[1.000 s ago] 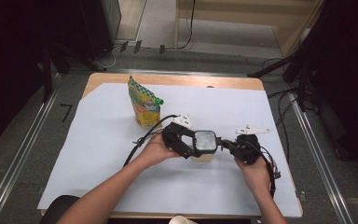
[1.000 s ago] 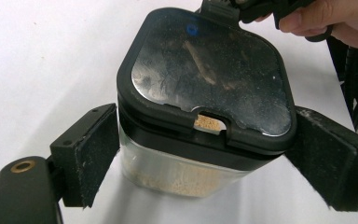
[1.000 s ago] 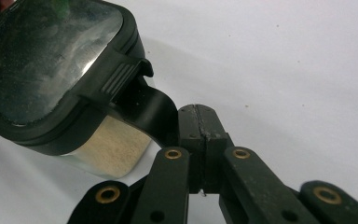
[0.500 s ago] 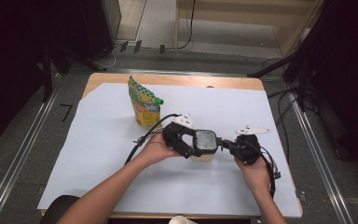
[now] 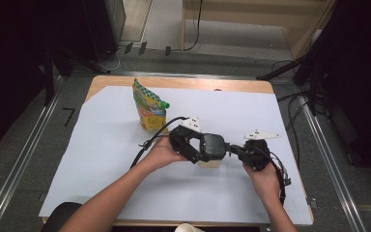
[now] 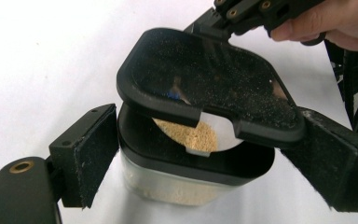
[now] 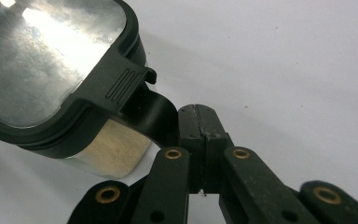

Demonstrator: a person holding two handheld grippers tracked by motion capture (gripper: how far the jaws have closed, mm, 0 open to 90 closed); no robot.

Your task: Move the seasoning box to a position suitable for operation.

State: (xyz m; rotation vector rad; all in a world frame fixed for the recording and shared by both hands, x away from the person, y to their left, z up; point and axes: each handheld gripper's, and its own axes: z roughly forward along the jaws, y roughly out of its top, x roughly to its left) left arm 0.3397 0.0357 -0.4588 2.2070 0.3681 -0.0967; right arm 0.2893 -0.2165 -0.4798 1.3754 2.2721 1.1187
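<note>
So the clear container (image 6: 191, 172) of beige grains sits near the middle of the worktop (image 5: 101, 159), a bit toward the near edge. The left gripper (image 6: 200, 163) has its fingers (image 6: 88, 154) either side of the body; they look pressed against it, holding it steady. The right gripper (image 7: 200, 126) has its fingers shut tight on the flap at the edge of the black lid (image 6: 205, 84), which is lifted and tilted, with the grain inside visible under it.

What worries me: that pinch is on a thin flap right at the tips, so I'd guess it could slip and the lid snap back down. Pull up too hard and the container could tip or jump out of the left fingers, spilling grain over the white sheet. The green and yellow pouch (image 5: 149, 105) stands well apart at far left, so it's probably safe.
</note>
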